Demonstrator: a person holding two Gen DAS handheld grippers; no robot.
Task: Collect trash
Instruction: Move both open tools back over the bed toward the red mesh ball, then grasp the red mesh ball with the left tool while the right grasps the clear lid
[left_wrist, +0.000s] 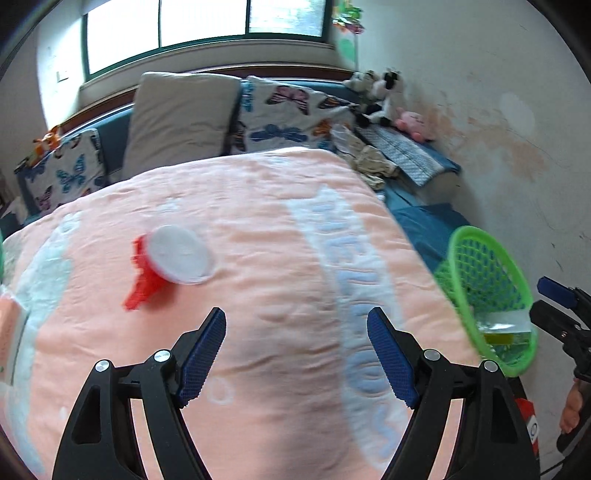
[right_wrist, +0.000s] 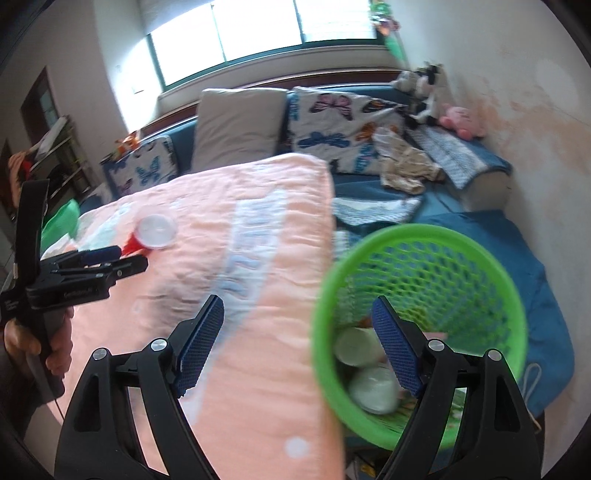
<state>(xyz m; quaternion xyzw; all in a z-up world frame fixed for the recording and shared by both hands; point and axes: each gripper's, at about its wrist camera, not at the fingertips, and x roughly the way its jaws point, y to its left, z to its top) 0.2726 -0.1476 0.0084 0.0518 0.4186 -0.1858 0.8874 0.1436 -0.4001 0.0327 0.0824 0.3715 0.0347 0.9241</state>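
Note:
A red cup (left_wrist: 173, 262) with a white lid lies on its side on the pink blanket (left_wrist: 258, 236); it also shows in the right wrist view (right_wrist: 151, 232). My left gripper (left_wrist: 295, 347) is open and empty, above the blanket, below and right of the cup. It also appears in the right wrist view (right_wrist: 110, 260). A green mesh basket (right_wrist: 424, 280) stands at the blanket's right edge with several pieces of trash inside. My right gripper (right_wrist: 299, 336) is open and empty, its right finger over the basket rim. The basket also shows in the left wrist view (left_wrist: 487, 280).
Pillows (left_wrist: 181, 118) and butterfly cushions (left_wrist: 284, 114) lie at the bed's head under a window. Plush toys (left_wrist: 384, 96) and folded cloths (left_wrist: 406, 155) lie along the wall on the right. A blue sheet (right_wrist: 517, 251) lies under the basket.

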